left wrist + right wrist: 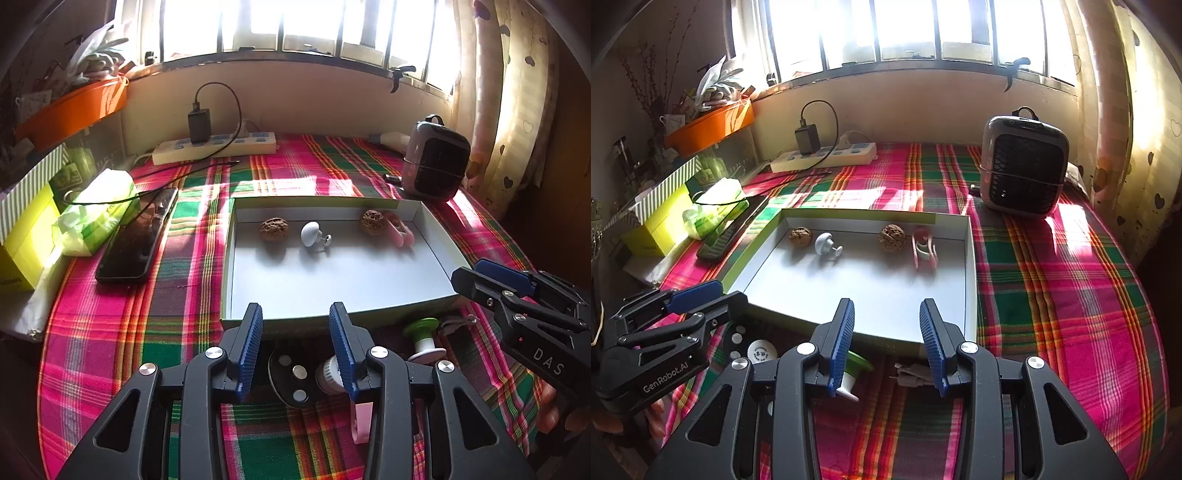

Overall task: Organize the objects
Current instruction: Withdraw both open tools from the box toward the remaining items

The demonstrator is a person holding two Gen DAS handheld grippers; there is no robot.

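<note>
A shallow grey box [332,284] [871,295] lies on the plaid cloth. Along its far side sit two walnuts [273,229] [373,222], a white hook [312,234] and a pink clip [400,230]. In front of the box lie a black disc with metal dots [291,376], a small white jar [327,374], a green-and-white spool [423,334] [857,363], a grey piece [912,373] and another pink clip [360,422]. My left gripper [297,350] hovers open over the disc and jar. My right gripper [886,347] stands open above the spool and grey piece, holding nothing.
A black phone [138,238], a green tissue pack [98,210] and yellow boxes [26,236] lie at the left. A power strip with charger [214,146] runs along the back wall. A small heater [1023,166] stands at the back right.
</note>
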